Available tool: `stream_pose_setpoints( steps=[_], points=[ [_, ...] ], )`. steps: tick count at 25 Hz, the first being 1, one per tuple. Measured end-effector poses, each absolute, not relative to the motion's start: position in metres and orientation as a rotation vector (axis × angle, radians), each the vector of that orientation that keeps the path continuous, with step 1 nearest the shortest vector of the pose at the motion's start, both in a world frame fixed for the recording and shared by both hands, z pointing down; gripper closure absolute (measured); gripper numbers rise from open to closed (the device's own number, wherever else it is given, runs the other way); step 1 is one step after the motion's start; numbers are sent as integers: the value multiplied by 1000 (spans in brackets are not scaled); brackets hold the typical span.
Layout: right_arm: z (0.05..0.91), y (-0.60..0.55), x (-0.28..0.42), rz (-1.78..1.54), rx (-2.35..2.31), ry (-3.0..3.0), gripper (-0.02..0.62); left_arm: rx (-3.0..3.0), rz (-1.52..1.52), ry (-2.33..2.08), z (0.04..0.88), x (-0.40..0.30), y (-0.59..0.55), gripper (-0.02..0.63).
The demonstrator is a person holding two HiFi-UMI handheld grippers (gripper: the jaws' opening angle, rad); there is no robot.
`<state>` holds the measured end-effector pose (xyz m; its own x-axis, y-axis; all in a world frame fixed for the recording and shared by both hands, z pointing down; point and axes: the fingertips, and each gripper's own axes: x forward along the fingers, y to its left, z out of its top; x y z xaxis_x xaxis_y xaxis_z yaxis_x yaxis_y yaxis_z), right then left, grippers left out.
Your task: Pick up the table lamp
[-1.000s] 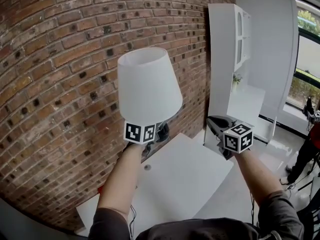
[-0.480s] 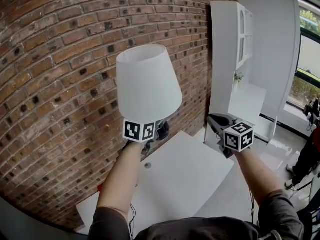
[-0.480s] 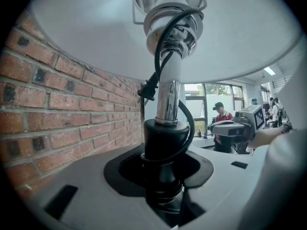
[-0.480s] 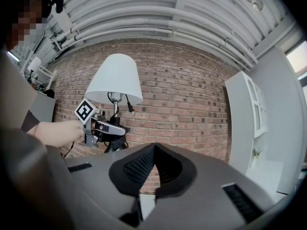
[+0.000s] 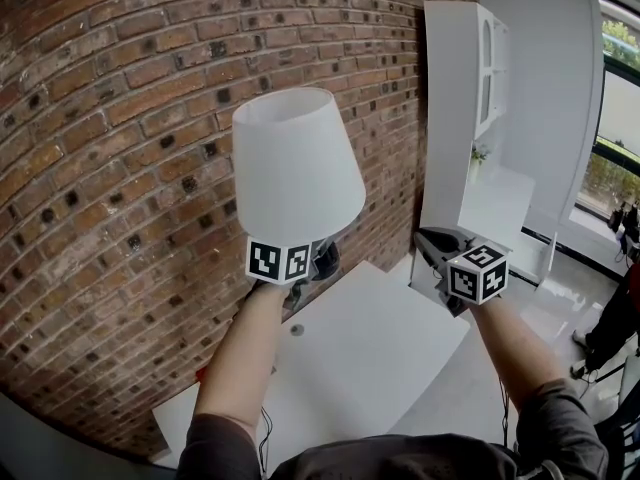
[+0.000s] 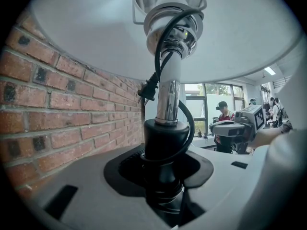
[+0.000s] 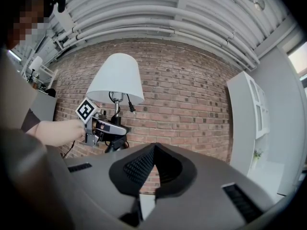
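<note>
My left tongs are clamped on the black lower stem of the table lamp, the jaws partly closed around it. The lamp is upright in the air, clear above the white bench and close to the brick wall. Gripping low, under the shade, seems meant to leave the wide white shade untouched and keep the lamp balanced. Its black cord is looped round the stem with the plug dangling beside it, probably so it does not trail. My right tongs sit off to the side, pads together and empty, perhaps ready to steady the lamp
</note>
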<state>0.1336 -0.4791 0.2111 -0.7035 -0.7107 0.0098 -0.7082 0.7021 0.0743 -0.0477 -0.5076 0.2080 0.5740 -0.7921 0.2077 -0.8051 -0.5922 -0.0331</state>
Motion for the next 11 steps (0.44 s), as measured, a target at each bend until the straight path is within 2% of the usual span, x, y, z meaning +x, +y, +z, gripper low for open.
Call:
stream_pose_setpoints(
  steps=[11],
  points=[
    [211,-480,129,-107,1184,-2864,603,2726,307,-1388,209,-51,-509,451]
  ],
)
